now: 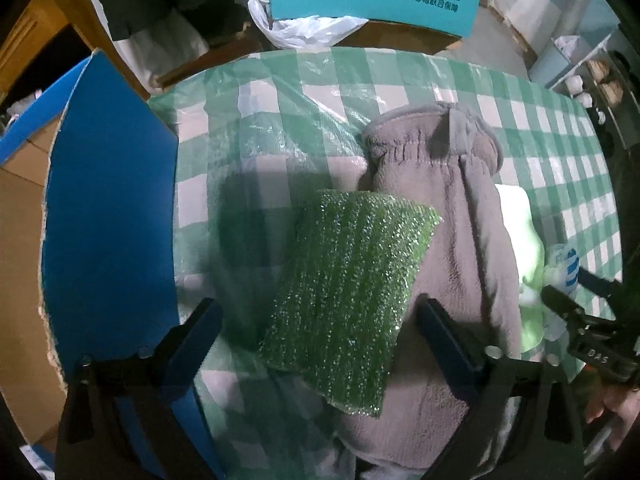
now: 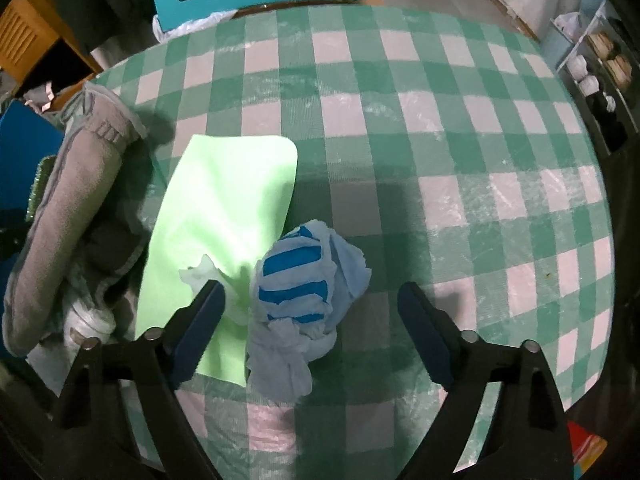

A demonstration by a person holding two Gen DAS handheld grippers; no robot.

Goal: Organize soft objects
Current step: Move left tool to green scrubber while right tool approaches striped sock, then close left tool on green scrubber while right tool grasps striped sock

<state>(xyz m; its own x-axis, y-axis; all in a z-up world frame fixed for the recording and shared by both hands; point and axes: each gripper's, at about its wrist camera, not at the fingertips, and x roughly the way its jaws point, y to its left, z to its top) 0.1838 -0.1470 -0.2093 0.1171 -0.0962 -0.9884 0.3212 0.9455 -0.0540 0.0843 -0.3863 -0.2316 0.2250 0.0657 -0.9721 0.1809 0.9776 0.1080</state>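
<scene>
Between the wide-spread fingers of the left claw (image 1: 320,320) lies a glittery green rectangular scouring pad (image 1: 344,300), its long axis running away from the claw and leaning slightly right, its right edge overlapping a grey fleece mitt-shaped cloth (image 1: 452,216). Neither finger appears to touch it. The right claw (image 2: 310,304) is equally wide, straddling a crumpled blue-and-white striped rag (image 2: 304,292) that sits partly on a flat pale-green cloth (image 2: 224,216) whose length stretches ahead and a little right.

To pick up the pad cleanly, I would lower the left claw and close across its short width, keeping the right finger off the fleece. The grey cloth extends forward beyond the pad, cuff farthest. Left of that claw stands a blue cardboard box flap (image 1: 112,208); the green-checked tabletop (image 2: 440,160) continues beyond.
</scene>
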